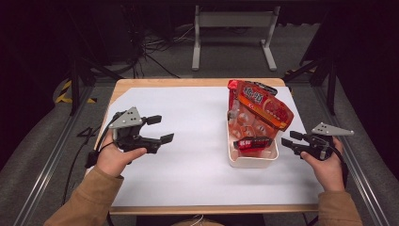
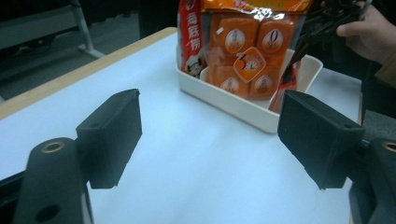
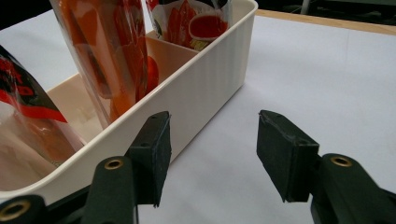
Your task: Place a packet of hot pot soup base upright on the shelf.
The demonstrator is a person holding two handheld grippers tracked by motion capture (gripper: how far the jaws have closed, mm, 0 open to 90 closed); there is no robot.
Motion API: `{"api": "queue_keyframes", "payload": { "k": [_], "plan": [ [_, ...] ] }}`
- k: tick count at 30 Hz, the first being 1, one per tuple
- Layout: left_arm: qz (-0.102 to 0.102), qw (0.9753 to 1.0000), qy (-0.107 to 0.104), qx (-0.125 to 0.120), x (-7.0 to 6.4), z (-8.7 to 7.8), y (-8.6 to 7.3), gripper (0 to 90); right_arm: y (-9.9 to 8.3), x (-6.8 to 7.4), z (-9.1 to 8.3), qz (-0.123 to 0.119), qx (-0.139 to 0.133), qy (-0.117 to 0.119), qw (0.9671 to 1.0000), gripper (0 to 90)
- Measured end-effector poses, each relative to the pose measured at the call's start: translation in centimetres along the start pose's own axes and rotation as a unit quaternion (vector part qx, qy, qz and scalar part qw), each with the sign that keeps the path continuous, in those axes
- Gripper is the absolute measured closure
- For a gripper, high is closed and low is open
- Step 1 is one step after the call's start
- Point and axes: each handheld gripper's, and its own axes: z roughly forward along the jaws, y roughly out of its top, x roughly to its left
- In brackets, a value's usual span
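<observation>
Because the right gripper (image 1: 288, 138), jaws apart and empty, sits just beside the one white bin (image 1: 252, 160) near the table's right edge, a careless nudge could tip its three leaning snack packs (image 1: 259, 106), while the left gripper (image 1: 161, 129), equally open, waits well apart.

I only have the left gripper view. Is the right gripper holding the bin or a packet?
Observer: No. In the high view the right gripper sits open just right of the white bin, gripping nothing.
Operator: How near is it to the wall?
Observer: In the right gripper view one of its fingers is right against the bin's outer wall; I can't tell contact.
Operator: Is the bin divided?
Observer: Yes, a partition shows inside, with the orange snack pack on its near side.
</observation>
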Motion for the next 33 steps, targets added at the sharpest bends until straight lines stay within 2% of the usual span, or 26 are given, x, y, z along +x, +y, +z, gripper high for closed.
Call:
{"api": "queue_keyframes", "payload": {
  "k": [2, 5, 7, 9, 11, 13, 16, 20, 23, 24, 26, 28, 33],
  "plan": [
    [-0.004, 0.9999, 0.014, 0.006, 0.6, -0.4, -1.1, 22.9, 0.0, 0.0, 0.0, -0.002, -0.001, 0.000, 1.0000, 44.2],
    [-0.003, 0.9996, 0.025, 0.009, 1.0, -0.7, -1.8, 23.6, 0.0, 0.0, 0.1, -0.002, -0.001, 0.000, 1.0000, 44.0],
    [-0.009, 0.9996, 0.024, 0.009, 1.2, -0.9, -2.5, 25.9, -0.1, 0.0, 0.1, -0.001, -0.001, 0.000, 1.0000, 43.6],
    [-0.002, 0.9992, 0.039, 0.013, 1.4, -1.2, -3.4, 26.0, -0.1, 0.0, 0.0, 0.000, -0.001, -0.001, 1.0000, 43.3],
    [0.000, 0.9990, 0.042, 0.014, 1.6, -1.5, -4.0, 26.0, -0.1, 0.0, 0.1, -0.002, -0.001, -0.001, 1.0000, 42.9],
    [-0.007, 0.9988, 0.047, 0.008, 2.0, -1.9, -4.6, 26.0, -0.1, 0.0, 0.1, -0.003, -0.001, -0.002, 1.0000, 42.8],
    [-0.010, 0.9982, 0.054, 0.021, 2.4, -2.3, -5.1, 26.4, -0.2, 0.0, 0.1, -0.003, -0.002, -0.001, 1.0000, 42.7],
    [-0.030, 0.9977, 0.055, 0.026, 3.2, -2.7, -6.4, 26.2, -0.2, 0.0, 0.1, -0.005, -0.001, 0.000, 1.0000, 42.5],
    [-0.062, 0.9959, 0.060, 0.027, 4.1, -2.9, -7.6, 27.4, -0.2, 0.0, 0.2, -0.005, 0.001, -0.002, 1.0000, 42.3],
    [-0.077, 0.9947, 0.065, 0.019, 4.5, -3.0, -8.0, 28.0, -0.3, 0.1, 0.2, -0.005, 0.001, -0.002, 1.0000, 42.2],
    [-0.094, 0.9932, 0.068, 0.005, 4.9, -3.2, -8.5, 29.7, -0.4, 0.2, 0.2, -0.006, 0.003, -0.002, 1.0000, 42.0],
    [-0.103, 0.9918, 0.075, 0.002, 5.1, -3.3, -8.8, 29.8, -0.4, 0.2, 0.3, -0.005, 0.004, -0.003, 1.0000, 42.0],
    [-0.103, 0.9905, 0.089, 0.019, 5.4, -3.0, -9.5, 28.8, -0.5, 0.1, 0.2, -0.004, 0.003, -0.005, 1.0000, 41.5]
  ]
}}
